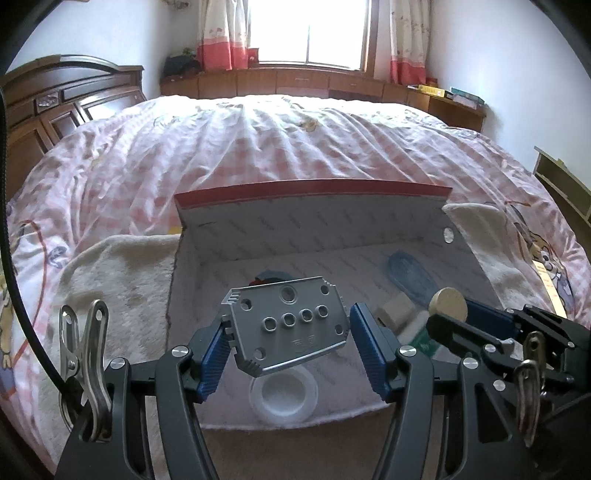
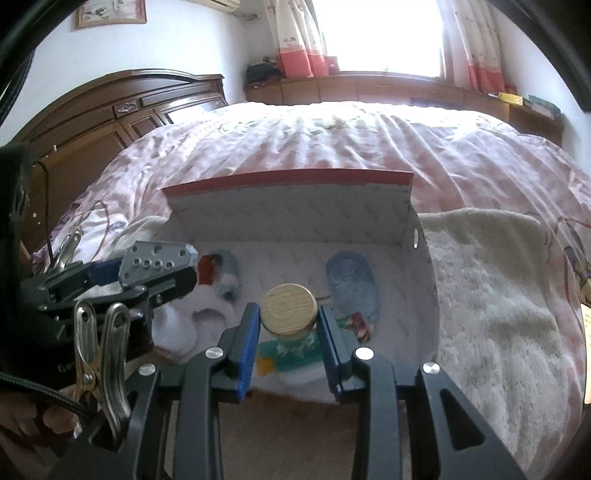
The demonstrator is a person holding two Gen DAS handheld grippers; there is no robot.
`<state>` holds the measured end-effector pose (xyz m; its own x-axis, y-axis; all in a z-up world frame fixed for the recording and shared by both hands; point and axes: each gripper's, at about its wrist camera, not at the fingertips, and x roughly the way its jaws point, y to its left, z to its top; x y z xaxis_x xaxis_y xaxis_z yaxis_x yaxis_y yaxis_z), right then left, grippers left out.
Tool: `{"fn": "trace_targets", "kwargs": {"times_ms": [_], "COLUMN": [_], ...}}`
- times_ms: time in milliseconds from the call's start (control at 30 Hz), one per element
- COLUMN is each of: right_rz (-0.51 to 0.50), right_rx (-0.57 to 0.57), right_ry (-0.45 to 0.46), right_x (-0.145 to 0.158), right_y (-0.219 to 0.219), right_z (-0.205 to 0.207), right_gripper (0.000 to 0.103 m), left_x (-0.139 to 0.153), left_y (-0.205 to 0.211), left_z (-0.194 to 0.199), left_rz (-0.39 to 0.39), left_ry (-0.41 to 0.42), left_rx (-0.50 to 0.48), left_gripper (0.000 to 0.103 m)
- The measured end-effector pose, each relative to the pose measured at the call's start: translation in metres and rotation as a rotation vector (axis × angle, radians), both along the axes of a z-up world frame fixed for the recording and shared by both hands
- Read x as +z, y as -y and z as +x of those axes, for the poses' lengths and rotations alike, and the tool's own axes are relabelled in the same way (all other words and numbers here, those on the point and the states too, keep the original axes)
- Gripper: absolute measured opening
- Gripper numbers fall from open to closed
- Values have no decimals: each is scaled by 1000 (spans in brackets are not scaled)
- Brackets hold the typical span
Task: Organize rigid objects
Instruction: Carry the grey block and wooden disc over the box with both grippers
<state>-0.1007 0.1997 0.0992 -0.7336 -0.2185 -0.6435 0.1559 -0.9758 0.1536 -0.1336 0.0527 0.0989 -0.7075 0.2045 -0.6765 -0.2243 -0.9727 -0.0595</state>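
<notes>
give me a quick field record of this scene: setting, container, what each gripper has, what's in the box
setting: bed with pink quilt, white towel under the box
container: open box, red-edged flap up
left gripper: shut on grey metal plate, above the box
right gripper: shut on jar with wooden lid, above the box
in box: tape roll, blue oval case, green packet

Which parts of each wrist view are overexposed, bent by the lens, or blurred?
Left wrist view: the window blows out to white, the bed bulges from fisheye distortion, and the grey metal plate looks sharp. Right wrist view: the same window glare, while the items in the box look soft and smeared.
</notes>
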Motion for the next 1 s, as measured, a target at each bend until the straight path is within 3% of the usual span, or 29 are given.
{"fn": "trace_targets", "kwargs": {"times_ms": [733,1000], "right_rz": [-14,-33], "right_rx": [-23,-31], "right_ry": [37,27], "right_x": [-24,-21], "right_y": [-6,-7], "right_z": [-33,-30], "right_gripper": [34,50], "left_x": [-25,-26], "left_y": [-5,-4], "left_z": [-35,-33], "left_rz": [-16,-31], "left_ry": [63,59], "left_rx": [20,40], "left_gripper": [63,63]}}
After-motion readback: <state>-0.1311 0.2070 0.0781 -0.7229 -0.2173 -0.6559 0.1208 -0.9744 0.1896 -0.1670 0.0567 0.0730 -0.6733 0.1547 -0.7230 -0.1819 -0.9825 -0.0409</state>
